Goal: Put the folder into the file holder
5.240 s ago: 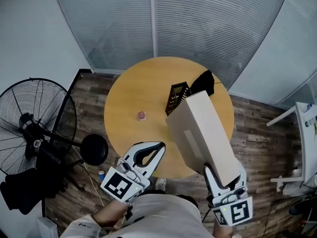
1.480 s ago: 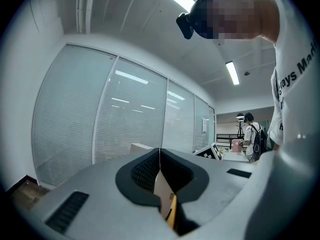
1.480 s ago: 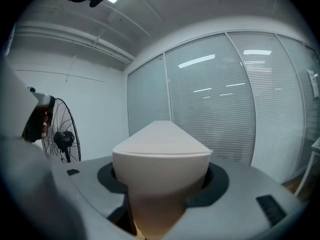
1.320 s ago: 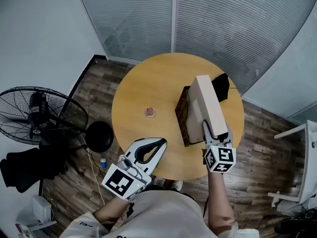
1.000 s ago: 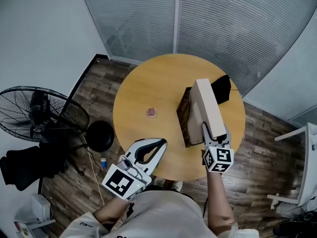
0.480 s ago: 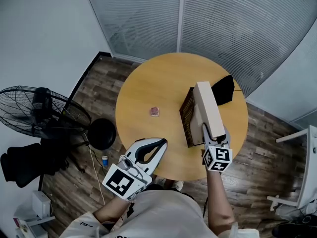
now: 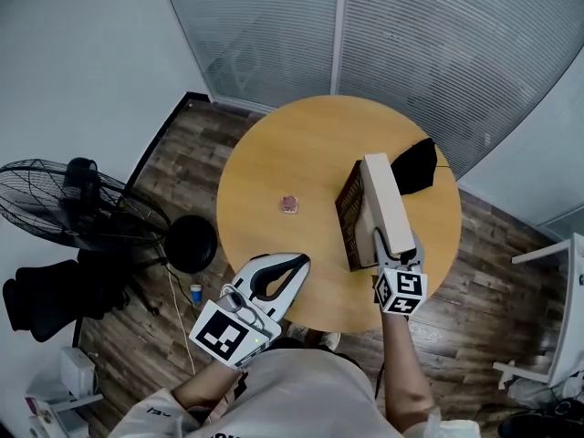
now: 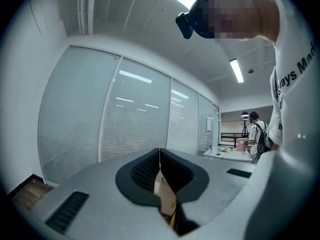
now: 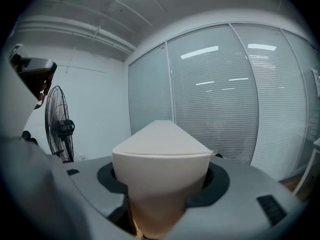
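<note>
— if the right claw [image 7: 381, 243] let go at this point, what could go wrong?
— judging from the head view, the dark mesh file holder [image 7: 347, 215] looks light and stands free on the round desk [image 7: 274, 153], so a sideways shove could slide or tip it. the beige folder [image 7: 384, 194] stands tall on edge, tight against the holder's right side, with its foot hidden behind the mesh. i cannot tell whether it is seated in a slot. if it isn't, i'd expect it to topple right, toward the black bundle [image 7: 416, 164] near the desk's rim.
— and the claws, left first?
— the left claw [image 7: 299, 263] is held up close to the person's body at the desk's near side, well apart from the small pink thing [image 7: 289, 204] and from the holder. its own view shows the jaws clenched to a thin slit with nothing between them.
— the right one?
— clamped on the folder's near end, one jaw on each face. in its own view the beige folder fills the whole gap.
</note>
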